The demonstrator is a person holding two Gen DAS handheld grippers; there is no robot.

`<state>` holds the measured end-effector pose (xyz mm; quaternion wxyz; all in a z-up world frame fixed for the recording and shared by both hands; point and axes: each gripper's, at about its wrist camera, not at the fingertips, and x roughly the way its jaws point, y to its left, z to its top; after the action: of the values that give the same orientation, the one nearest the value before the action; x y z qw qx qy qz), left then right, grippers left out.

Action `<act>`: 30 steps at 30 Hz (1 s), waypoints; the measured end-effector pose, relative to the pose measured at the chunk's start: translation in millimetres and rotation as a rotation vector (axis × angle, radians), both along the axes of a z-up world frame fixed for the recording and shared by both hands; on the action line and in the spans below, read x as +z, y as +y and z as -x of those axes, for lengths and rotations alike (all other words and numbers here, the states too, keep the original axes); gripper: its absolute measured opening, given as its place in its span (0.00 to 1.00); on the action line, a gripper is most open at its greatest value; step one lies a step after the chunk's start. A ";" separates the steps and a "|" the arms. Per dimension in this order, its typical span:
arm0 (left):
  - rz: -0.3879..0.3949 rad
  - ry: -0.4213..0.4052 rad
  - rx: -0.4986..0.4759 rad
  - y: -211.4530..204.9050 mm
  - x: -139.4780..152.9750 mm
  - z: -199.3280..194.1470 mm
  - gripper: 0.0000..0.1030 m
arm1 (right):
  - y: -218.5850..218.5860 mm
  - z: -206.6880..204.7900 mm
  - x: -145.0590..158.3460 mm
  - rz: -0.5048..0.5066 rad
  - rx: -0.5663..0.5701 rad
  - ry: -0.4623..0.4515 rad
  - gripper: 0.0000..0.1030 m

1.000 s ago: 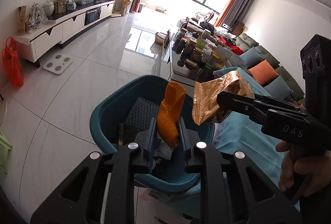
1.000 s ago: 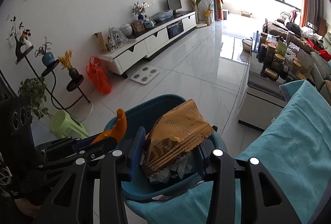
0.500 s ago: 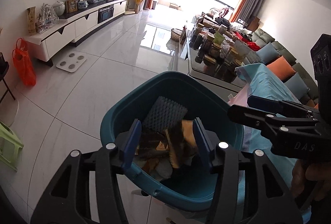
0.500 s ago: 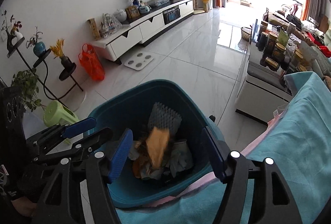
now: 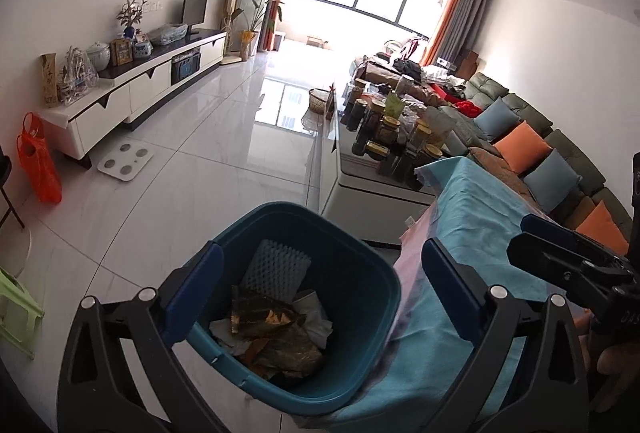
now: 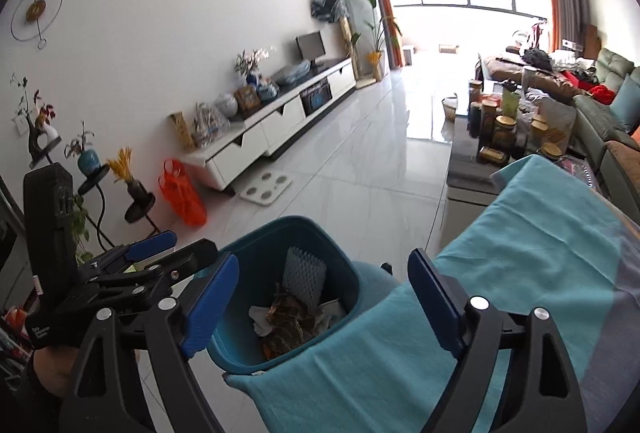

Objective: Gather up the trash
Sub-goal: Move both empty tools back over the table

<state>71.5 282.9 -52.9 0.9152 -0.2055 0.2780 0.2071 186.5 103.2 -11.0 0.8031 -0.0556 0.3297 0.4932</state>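
Note:
A teal trash bin point(image 5: 360, 293) stands on the floor against the edge of a table covered in teal cloth point(image 5: 480, 233). It holds a golden-brown wrapper point(image 5: 264, 317), white tissue point(image 5: 316, 313), a grey spiked pad point(image 5: 276, 269) and other scraps. My left gripper point(image 5: 320, 281) is wide open and empty above the bin. My right gripper point(image 6: 320, 293) is wide open and empty above the bin point(image 6: 340, 257) and the cloth edge. The right gripper shows at the right of the left wrist view point(image 5: 560, 257); the left gripper shows at the left of the right wrist view point(image 6: 168, 253).
A low table crowded with jars point(image 5: 392, 129) stands beyond the cloth-covered table. A sofa with cushions point(image 5: 540, 153) runs along the right. A white TV cabinet point(image 5: 132, 93), an orange bag point(image 5: 38, 161), a bathroom scale point(image 5: 126, 163) and a green stool point(image 5: 16, 313) lie left.
Both grippers opened and dropped their trash, an orange piece from the left and a golden wrapper from the right, into the bin. Both then pulled back and up.

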 end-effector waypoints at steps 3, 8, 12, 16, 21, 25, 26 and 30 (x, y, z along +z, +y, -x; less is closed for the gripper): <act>-0.020 -0.022 -0.030 -21.5 17.3 -10.3 0.95 | -24.3 -0.9 9.3 -0.033 -0.034 -0.023 0.86; -0.058 -0.051 -0.093 -59.6 39.2 -24.5 0.95 | -69.4 -0.5 18.5 -0.071 -0.109 -0.056 0.93; -0.089 -0.054 -0.155 -97.0 51.0 -35.7 0.95 | -100.4 -3.1 19.2 -0.062 -0.186 -0.078 0.93; -0.107 -0.059 -0.227 -137.6 56.1 -47.3 0.95 | -137.3 -6.9 13.9 -0.049 -0.274 -0.085 0.93; -0.111 -0.053 -0.322 -187.0 54.6 -64.4 0.95 | -185.2 -16.3 0.8 -0.017 -0.405 -0.078 0.93; -0.124 -0.052 -0.396 -220.9 50.7 -74.9 0.95 | -219.3 -23.1 -7.7 -0.004 -0.496 -0.059 0.93; -0.126 -0.054 -0.410 -228.1 49.1 -77.2 0.95 | -226.0 -24.2 -9.4 -0.001 -0.513 -0.055 0.93; -0.122 -0.042 -0.467 -252.6 43.0 -85.2 0.95 | -250.0 -27.5 -15.9 0.011 -0.578 -0.048 0.93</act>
<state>156.7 30.3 -9.9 0.9546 -0.0841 0.2857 0.0019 214.0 -146.8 -26.9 0.9176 0.0249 0.3154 0.2408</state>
